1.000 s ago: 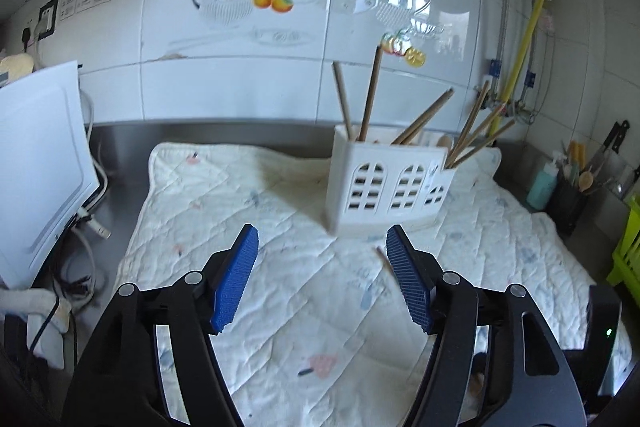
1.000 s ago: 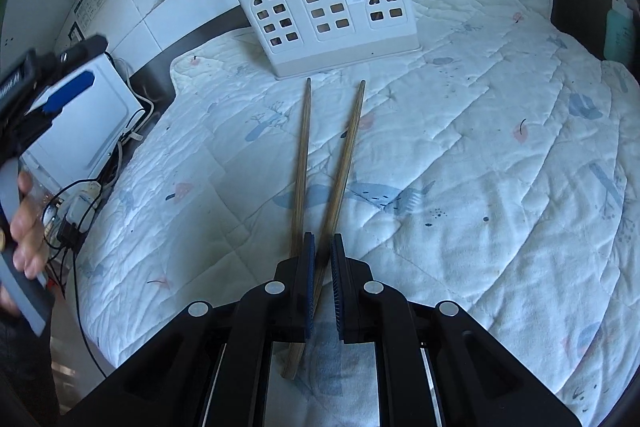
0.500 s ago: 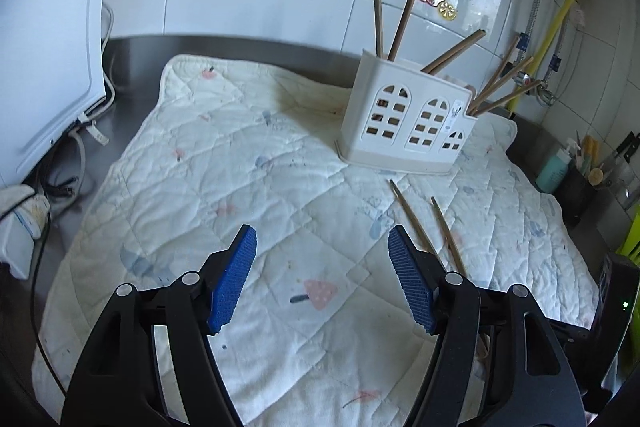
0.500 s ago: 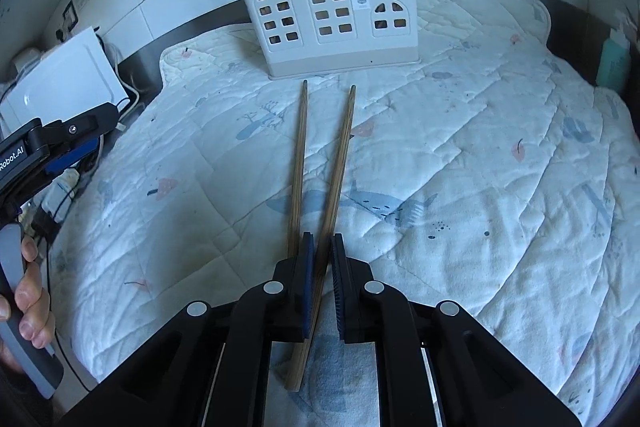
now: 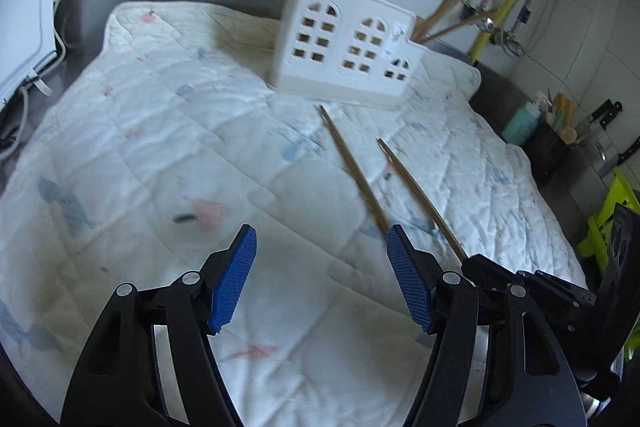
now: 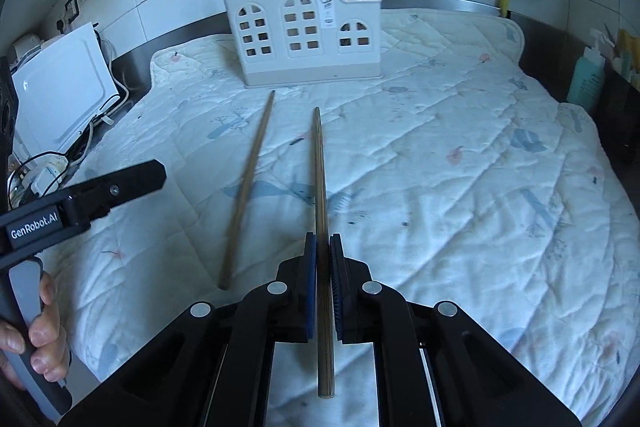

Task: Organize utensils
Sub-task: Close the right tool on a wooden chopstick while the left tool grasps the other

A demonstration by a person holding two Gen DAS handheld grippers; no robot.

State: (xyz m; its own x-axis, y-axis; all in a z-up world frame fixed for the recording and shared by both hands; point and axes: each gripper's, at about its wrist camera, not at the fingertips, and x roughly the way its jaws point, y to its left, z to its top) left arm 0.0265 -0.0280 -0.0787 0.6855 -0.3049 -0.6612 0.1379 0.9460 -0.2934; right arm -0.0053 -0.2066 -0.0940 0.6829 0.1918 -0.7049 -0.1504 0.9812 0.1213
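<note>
Chopstick held: one chopstick (image 6: pixel 321 187) is pinched between the pressed-together pads of the right tool (image 6: pixel 323 259); its long axis runs straight ahead of the tool toward the white holder (image 6: pixel 304 39), the tip well short of it.
Chopstick loose: the second chopstick (image 6: pixel 248 187) lies on the quilted mat (image 6: pixel 460 187) just to the left of the held one, angled slightly away, its far end near the holder's base.
Left tool: the left tool (image 5: pixel 320 283) is spread wide with nothing between its pads; the loose chopstick lies ahead and to its right, so this tool is judged the nearer free one.
Holder: it stands at the far edge of the mat on the surface, with several chopsticks already upright in it.
Change: a second ago both chopsticks sat together at the right tool; now only one is pinched and the other lies apart. The left tool is seen lower and closer to the mat.
</note>
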